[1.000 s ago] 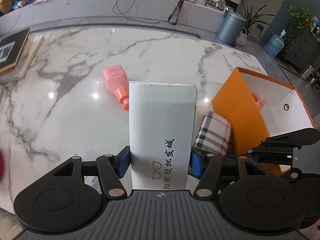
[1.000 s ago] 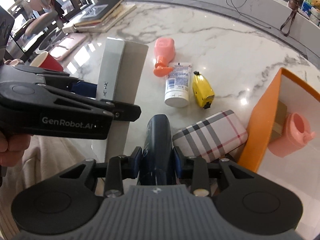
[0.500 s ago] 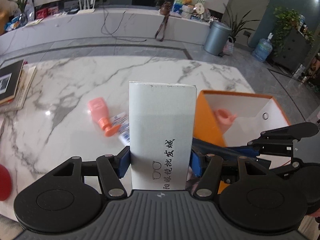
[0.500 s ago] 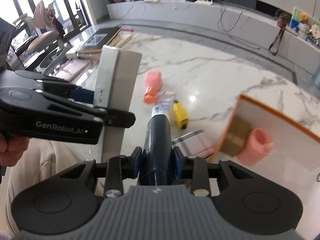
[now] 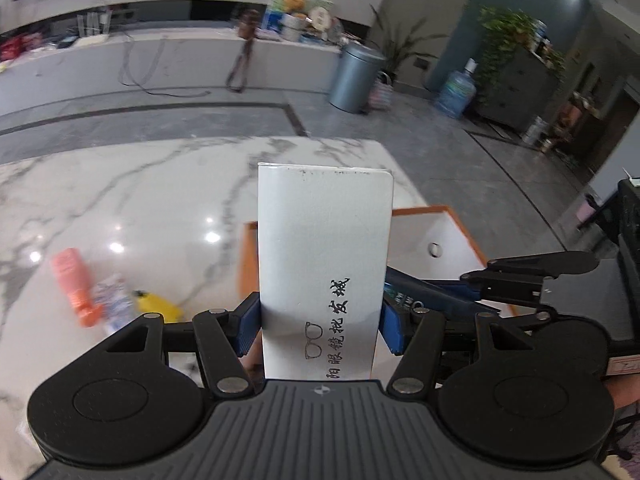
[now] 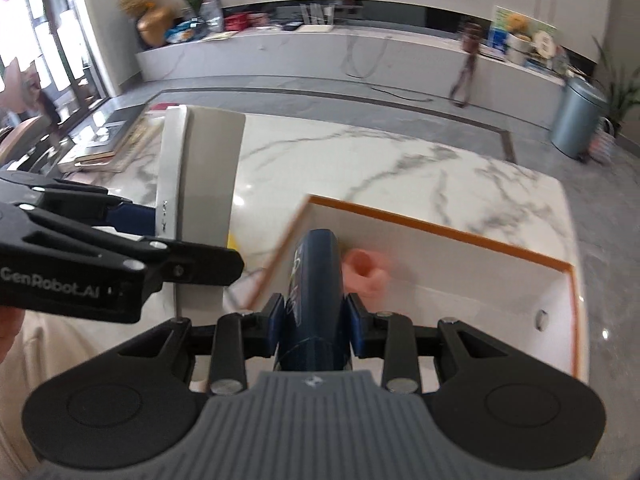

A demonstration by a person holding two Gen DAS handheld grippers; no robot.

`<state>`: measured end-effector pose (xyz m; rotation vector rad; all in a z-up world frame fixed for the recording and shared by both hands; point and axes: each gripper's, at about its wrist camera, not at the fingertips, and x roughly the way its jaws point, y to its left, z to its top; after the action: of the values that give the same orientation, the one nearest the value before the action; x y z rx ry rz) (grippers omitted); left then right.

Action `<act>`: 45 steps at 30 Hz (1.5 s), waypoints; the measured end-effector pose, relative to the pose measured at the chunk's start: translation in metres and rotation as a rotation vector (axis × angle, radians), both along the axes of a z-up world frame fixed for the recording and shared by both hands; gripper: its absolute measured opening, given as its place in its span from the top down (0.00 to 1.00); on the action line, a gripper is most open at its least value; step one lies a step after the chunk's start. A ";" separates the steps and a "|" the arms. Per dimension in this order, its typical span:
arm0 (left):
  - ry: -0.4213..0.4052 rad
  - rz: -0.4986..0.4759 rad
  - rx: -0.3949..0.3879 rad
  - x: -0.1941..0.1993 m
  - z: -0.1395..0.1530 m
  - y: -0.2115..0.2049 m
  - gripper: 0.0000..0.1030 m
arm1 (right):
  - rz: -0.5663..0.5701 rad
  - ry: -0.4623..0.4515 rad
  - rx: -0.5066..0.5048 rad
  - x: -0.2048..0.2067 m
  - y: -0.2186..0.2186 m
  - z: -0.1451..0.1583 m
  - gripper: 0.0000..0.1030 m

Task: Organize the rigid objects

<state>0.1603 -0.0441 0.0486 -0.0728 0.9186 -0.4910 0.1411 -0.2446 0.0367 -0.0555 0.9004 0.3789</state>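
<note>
My left gripper (image 5: 320, 330) is shut on a tall white carton (image 5: 324, 264) with black printed characters, held upright above the marble table. My right gripper (image 6: 314, 322) is shut on a dark blue cylindrical case (image 6: 316, 292), which points over the near rim of the orange box (image 6: 440, 232) with the white inside. A pink object (image 6: 366, 270) lies blurred inside that box. In the right wrist view the white carton (image 6: 200, 184) and the left gripper (image 6: 172, 254) stand to the left. The orange box (image 5: 440, 232) shows behind the carton in the left wrist view.
On the marble table (image 5: 140, 200) lie a pink bottle (image 5: 74, 276), a white tube (image 5: 116, 308) and a yellow object (image 5: 158, 306), all to the left. Books (image 6: 112, 140) are stacked at the table's far left edge. A grey bin (image 6: 576, 120) stands on the floor beyond.
Both grippers rose and swung right toward the orange box, each still holding its item. The plaid case has dropped out of view, and the loose items now lie farther left.
</note>
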 end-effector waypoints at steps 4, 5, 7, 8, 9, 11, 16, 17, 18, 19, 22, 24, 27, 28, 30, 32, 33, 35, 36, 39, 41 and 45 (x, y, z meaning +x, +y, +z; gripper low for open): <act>0.035 -0.045 0.008 0.010 -0.015 -0.026 0.33 | -0.060 0.028 -0.007 0.006 -0.026 -0.014 0.68; 0.045 -0.052 0.009 0.012 -0.021 -0.031 0.33 | -0.071 0.036 -0.008 0.007 -0.031 -0.018 0.68; 0.065 -0.062 0.011 0.015 -0.031 -0.038 0.33 | -0.089 0.053 -0.010 0.006 -0.041 -0.027 0.68; 0.074 -0.067 0.017 0.017 -0.036 -0.042 0.33 | -0.099 0.064 -0.008 0.007 -0.045 -0.033 0.68; 0.083 -0.071 0.028 0.019 -0.041 -0.046 0.33 | -0.107 0.072 -0.008 0.008 -0.048 -0.037 0.68; 0.097 -0.074 0.045 0.023 -0.050 -0.052 0.33 | -0.120 0.089 -0.007 0.009 -0.054 -0.044 0.68; 0.122 -0.069 0.069 0.031 -0.061 -0.059 0.33 | -0.132 0.123 -0.002 0.012 -0.063 -0.061 0.68; 0.125 -0.071 0.076 0.032 -0.063 -0.061 0.33 | -0.136 0.126 0.000 0.014 -0.065 -0.064 0.68; 0.129 -0.072 0.081 0.033 -0.065 -0.064 0.33 | -0.141 0.131 0.003 0.014 -0.067 -0.066 0.68; 0.135 -0.074 0.085 0.034 -0.068 -0.066 0.33 | -0.144 0.135 0.004 0.015 -0.068 -0.068 0.68; 0.159 -0.072 0.103 0.037 -0.077 -0.071 0.33 | -0.146 0.148 0.008 0.017 -0.072 -0.075 0.68; 0.175 -0.074 0.116 0.037 -0.084 -0.075 0.33 | -0.151 0.152 0.011 0.018 -0.074 -0.077 0.68; 0.202 -0.080 0.130 0.037 -0.093 -0.080 0.33 | -0.168 0.163 0.010 0.022 -0.078 -0.083 0.68; 0.209 -0.082 0.132 0.037 -0.095 -0.081 0.33 | -0.175 0.168 0.009 0.021 -0.081 -0.085 0.68; 0.216 -0.093 0.142 0.037 -0.098 -0.087 0.33 | -0.186 0.176 0.006 0.024 -0.085 -0.090 0.68; 0.225 -0.104 0.151 0.038 -0.101 -0.093 0.33 | -0.196 0.185 0.005 0.025 -0.090 -0.094 0.68; 0.230 -0.111 0.156 0.039 -0.103 -0.096 0.33 | -0.201 0.190 0.003 0.026 -0.092 -0.096 0.68; 0.232 -0.125 0.167 0.039 -0.106 -0.100 0.33 | -0.212 0.195 -0.001 0.027 -0.097 -0.099 0.68; 0.230 -0.139 0.170 0.038 -0.107 -0.103 0.33 | -0.218 0.197 -0.001 0.028 -0.100 -0.101 0.68; 0.224 -0.178 0.195 0.037 -0.111 -0.113 0.33 | -0.230 0.200 -0.002 0.029 -0.107 -0.103 0.68; 0.250 -0.177 0.197 0.041 -0.117 -0.118 0.34 | -0.234 0.197 -0.022 0.031 -0.109 -0.104 0.68; 0.323 -0.142 0.156 0.053 -0.132 -0.121 0.33 | -0.255 0.203 -0.053 0.036 -0.115 -0.112 0.68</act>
<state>0.2136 -0.1646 -0.0831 0.0570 1.2821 -0.5467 0.1767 -0.3594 -0.0753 0.0500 1.1036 0.1239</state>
